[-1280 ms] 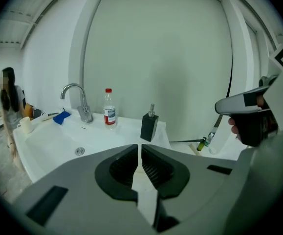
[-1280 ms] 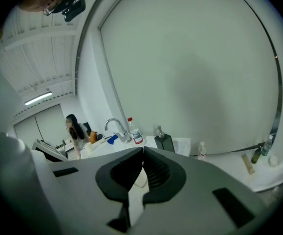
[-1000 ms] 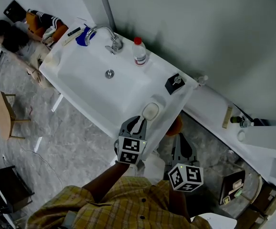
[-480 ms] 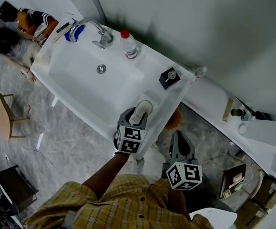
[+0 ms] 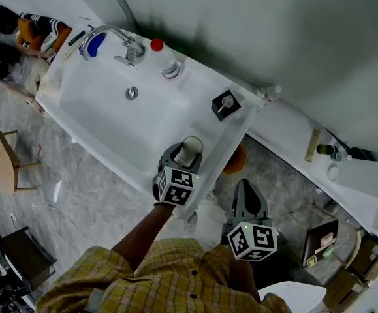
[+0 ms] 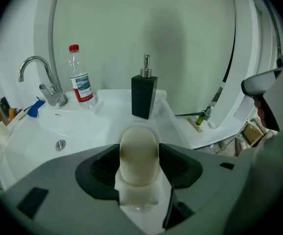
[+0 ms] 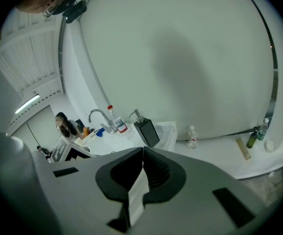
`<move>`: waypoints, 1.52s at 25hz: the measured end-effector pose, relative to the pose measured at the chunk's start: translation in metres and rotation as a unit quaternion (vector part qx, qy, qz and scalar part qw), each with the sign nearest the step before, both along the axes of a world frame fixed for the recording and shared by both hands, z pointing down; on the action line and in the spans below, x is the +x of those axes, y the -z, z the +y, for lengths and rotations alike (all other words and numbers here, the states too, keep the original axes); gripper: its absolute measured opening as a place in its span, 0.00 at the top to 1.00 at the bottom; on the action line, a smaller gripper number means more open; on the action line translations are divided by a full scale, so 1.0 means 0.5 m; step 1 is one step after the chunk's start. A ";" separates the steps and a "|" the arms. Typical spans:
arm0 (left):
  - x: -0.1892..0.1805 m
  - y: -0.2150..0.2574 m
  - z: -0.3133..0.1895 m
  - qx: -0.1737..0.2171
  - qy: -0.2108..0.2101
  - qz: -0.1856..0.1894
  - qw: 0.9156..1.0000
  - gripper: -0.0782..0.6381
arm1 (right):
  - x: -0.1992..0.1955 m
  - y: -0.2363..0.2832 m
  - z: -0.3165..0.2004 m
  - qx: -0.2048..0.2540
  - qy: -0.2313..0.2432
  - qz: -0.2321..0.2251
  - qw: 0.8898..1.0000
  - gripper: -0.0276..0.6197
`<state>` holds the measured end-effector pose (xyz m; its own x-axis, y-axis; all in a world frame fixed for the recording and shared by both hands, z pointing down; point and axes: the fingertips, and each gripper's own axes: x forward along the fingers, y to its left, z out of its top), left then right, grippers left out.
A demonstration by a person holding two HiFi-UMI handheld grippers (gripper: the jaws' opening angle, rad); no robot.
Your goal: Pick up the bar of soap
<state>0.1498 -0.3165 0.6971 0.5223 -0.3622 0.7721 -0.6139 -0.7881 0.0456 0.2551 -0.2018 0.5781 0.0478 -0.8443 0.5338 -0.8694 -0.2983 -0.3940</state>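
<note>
At the near corner of the white sink (image 5: 104,113), the left gripper (image 5: 187,154) is lowered over the bar of soap (image 6: 139,151), which lies on the rim in front of the black soap dispenser (image 6: 144,94) and well apart from the faucet (image 6: 41,77) and the red-capped bottle (image 6: 80,80). Its jaws are opening and already stand wide, one dark pad on each side of the pale bar; the pads sit just beside the soap's flanks and do not appear to press on it, so the bar counts as framed rather than held. The right gripper (image 7: 142,168) hangs back off the sink, above the floor, with its jaws closed together and nothing between them, taking no part. Judged from this, the approach and alignment are done: the bar is centred between the left pads and lines up with the jaws' length. What remains is the whole of the actual pickup, namely closing onto the soap's sides and lifting it clear of the rim. The bar looks smooth and rounded, so a squeeze placed too near its end could let it slip out.
</note>
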 end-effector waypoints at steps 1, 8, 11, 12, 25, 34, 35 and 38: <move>0.002 -0.003 -0.002 -0.005 0.000 -0.001 1.000 0.55 | 0.004 -0.002 -0.001 0.000 -0.001 -0.001 1.000 0.93; 0.011 -0.026 -0.006 -0.028 0.000 -0.002 1.000 0.54 | 0.016 -0.014 -0.008 -0.002 0.003 -0.010 1.000 0.93; 0.010 -0.030 -0.006 -0.038 0.001 0.008 0.999 0.54 | 0.018 -0.016 -0.008 -0.003 0.005 -0.013 1.000 0.93; 0.009 -0.030 -0.006 -0.041 0.000 0.010 0.999 0.54 | 0.018 -0.016 -0.008 -0.002 0.006 -0.014 1.000 0.93; 0.010 0.043 0.007 -0.027 0.016 0.045 0.999 0.54 | 0.003 0.017 -0.015 0.020 0.025 -0.011 0.999 0.93; -0.022 0.135 0.017 0.050 0.028 0.065 0.996 0.54 | -0.025 0.062 -0.018 0.039 0.042 0.005 0.998 0.93; -0.025 0.147 0.019 0.058 0.030 0.069 0.995 0.54 | -0.028 0.068 -0.018 0.042 0.044 0.007 0.998 0.93; -0.036 0.194 0.025 0.082 0.042 0.087 0.992 0.54 | -0.036 0.089 -0.017 0.052 0.047 0.014 0.997 0.93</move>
